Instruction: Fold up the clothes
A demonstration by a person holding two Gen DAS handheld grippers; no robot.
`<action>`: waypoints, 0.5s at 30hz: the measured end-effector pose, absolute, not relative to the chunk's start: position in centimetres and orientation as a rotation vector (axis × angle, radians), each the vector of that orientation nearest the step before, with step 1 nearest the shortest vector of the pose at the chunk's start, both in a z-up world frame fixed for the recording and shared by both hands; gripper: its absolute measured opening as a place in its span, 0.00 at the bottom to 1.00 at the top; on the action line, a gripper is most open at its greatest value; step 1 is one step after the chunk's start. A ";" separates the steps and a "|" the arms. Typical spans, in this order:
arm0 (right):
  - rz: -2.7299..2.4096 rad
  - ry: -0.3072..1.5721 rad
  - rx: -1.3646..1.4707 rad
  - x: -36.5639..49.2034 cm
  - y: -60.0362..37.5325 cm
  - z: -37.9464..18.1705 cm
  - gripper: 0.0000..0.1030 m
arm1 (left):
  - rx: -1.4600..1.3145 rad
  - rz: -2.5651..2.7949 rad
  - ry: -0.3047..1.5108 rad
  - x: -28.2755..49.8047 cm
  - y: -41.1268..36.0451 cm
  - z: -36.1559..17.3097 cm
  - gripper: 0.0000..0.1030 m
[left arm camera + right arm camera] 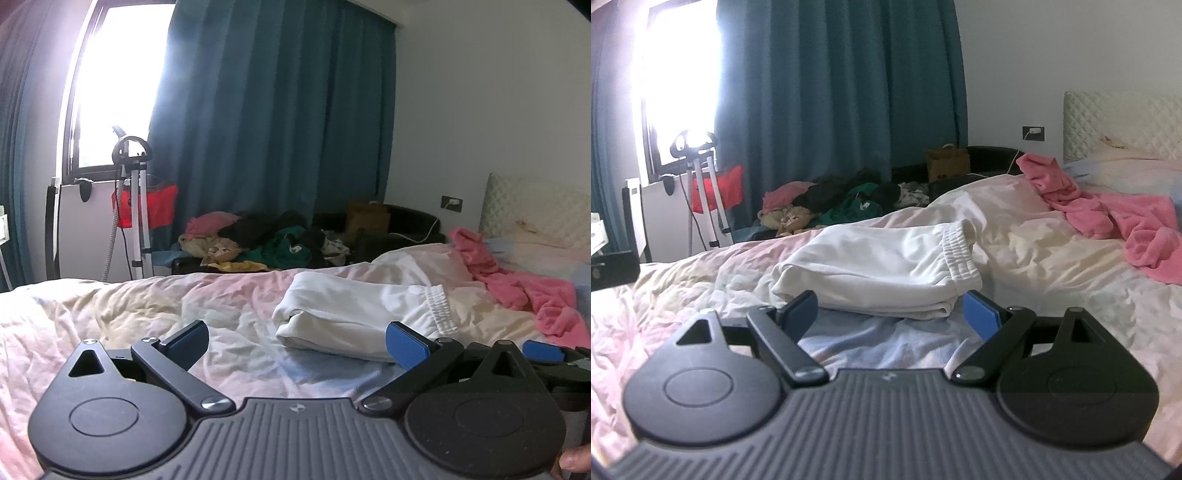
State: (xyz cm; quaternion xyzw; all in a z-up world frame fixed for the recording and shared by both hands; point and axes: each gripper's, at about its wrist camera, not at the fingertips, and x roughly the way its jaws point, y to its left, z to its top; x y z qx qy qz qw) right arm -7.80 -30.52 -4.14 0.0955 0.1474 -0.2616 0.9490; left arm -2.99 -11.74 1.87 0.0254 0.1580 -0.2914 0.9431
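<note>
Lying folded: white garment, a flat layered bundle on the bed sheet, elastic waistband turned toward the headboard side.
Garment edges: stacked folded edge faces the right gripper; rounded fold end points toward the window side.
Right gripper: jaws spread wide, gripping nothing; the garment's near edge sits just beyond and between the two blue pads, apart from both.
Left gripper: jaws spread wide, empty; the garment lies ahead and toward its right finger, whose pad overlaps the bundle's near corner in view, contact not clear.
Open room: bare rumpled sheet to the window side of the garment and in front of both grippers.
Pink garment: spread loose on the bed beyond the white bundle, toward the headboard, well apart from it.
Far edge of bed: clothes pile on dark furniture beyond it, under the blue curtain.
Window side: tripod stand near the bright window.
Person: fingertip at the lower corner of the left view.
</note>
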 end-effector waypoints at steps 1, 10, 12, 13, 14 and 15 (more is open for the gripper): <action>-0.533 0.300 0.194 -7.8 -30.5 -4.1 0.85 | 0.052 -0.593 0.324 -2.9 -11.7 1.9 1.00; -0.530 0.304 0.195 -7.7 -30.6 -4.1 0.85 | 0.049 -0.588 0.328 -2.7 -11.6 1.8 1.00; -0.531 0.304 0.195 -7.7 -30.6 -4.1 0.85 | 0.050 -0.587 0.329 -2.7 -11.7 1.8 1.00; -0.531 0.304 0.195 -7.7 -30.6 -4.1 0.85 | 0.050 -0.586 0.330 -2.7 -11.7 1.8 1.00; -0.531 0.305 0.195 -7.7 -30.6 -4.1 0.85 | 0.050 -0.586 0.329 -2.7 -11.7 1.9 1.00; -0.531 0.305 0.195 -7.7 -30.6 -4.1 0.85 | 0.051 -0.586 0.327 -2.7 -11.7 1.9 1.00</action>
